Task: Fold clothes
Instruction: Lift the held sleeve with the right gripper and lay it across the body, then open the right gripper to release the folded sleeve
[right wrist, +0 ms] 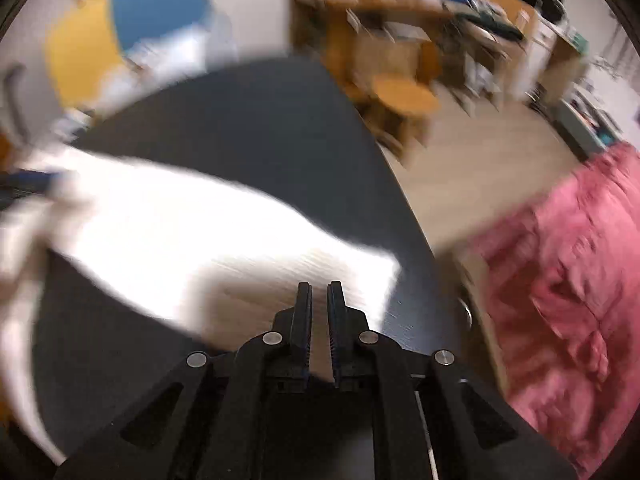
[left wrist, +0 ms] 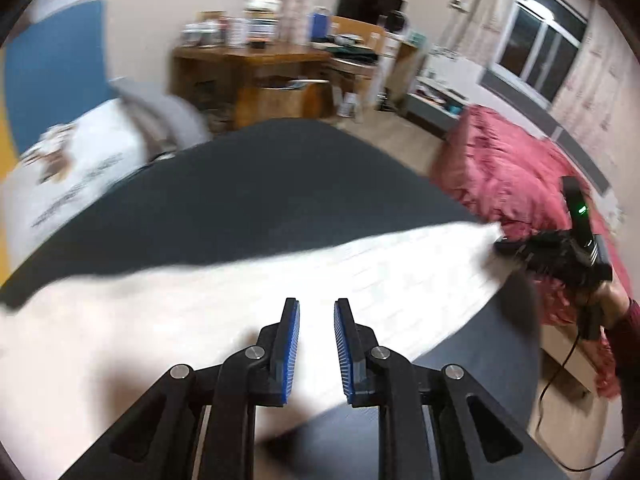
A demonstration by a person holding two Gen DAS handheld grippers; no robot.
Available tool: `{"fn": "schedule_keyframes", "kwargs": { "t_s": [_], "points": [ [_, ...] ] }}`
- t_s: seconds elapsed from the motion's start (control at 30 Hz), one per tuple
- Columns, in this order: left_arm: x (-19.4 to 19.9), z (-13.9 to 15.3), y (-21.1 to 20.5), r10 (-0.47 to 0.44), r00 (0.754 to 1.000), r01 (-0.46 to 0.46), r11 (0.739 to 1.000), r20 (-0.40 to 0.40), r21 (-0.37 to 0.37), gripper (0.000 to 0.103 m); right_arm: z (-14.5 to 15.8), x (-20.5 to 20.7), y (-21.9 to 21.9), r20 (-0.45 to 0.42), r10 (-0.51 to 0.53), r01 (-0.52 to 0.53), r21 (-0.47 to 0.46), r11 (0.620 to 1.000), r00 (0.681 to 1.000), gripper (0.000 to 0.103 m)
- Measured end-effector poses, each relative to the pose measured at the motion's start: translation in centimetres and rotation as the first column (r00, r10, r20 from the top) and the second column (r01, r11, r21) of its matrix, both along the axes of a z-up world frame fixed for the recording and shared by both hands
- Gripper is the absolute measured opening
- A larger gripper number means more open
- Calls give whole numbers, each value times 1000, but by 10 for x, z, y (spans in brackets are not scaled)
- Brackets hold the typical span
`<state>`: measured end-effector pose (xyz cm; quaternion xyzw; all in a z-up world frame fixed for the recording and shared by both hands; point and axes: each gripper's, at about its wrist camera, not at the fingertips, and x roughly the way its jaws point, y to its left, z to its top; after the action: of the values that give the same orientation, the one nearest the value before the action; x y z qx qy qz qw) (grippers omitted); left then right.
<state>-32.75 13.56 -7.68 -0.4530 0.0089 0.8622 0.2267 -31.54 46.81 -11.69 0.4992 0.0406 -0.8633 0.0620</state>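
A white garment (left wrist: 240,280) hangs stretched over a dark table (left wrist: 260,180), and both views are blurred. In the left wrist view my left gripper (left wrist: 316,304) has its blue pads a little apart, with the white cloth filling the gap. My right gripper (left wrist: 500,244) holds the garment's far end at the right. In the right wrist view my right gripper (right wrist: 319,286) is shut, and the garment (right wrist: 180,220) runs from its tips to the left gripper (right wrist: 44,180) at the left edge.
A pink bedspread (left wrist: 500,168) lies right of the table (right wrist: 240,120). Behind it stand a cluttered wooden desk (left wrist: 256,64) and a round stool (right wrist: 404,94). White printed bedding (left wrist: 80,168) is at the left. A sleeve (left wrist: 628,328) and a cable show by the right gripper.
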Motion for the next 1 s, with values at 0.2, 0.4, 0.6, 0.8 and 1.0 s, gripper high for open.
{"fn": "schedule_keyframes", "kwargs": {
  "t_s": [0.2, 0.4, 0.6, 0.8, 1.0],
  "points": [
    [19, -21, -75, 69, 997, -65, 994, 44, -85, 18, 11, -1, 0, 9, -100, 101, -63, 993, 995, 10],
    [28, -33, -79, 25, 997, -22, 999, 73, -46, 18, 33, 26, -123, -58, 209, -216, -157, 964, 976, 29],
    [37, -45, -41, -125, 989, 131, 989, 84, -71, 18, 2, 3, -210, 6, 271, -271, -21, 962, 962, 29],
    [52, -55, -39, -170, 984, 173, 983, 55, -64, 18, -22, -15, -205, 32, 229, -232, 106, 967, 973, 29],
    [17, -29, -77, -86, 996, 83, 993, 36, 84, 18, -13, -24, -211, 66, 207, -212, 73, 975, 976, 29]
  ]
}}
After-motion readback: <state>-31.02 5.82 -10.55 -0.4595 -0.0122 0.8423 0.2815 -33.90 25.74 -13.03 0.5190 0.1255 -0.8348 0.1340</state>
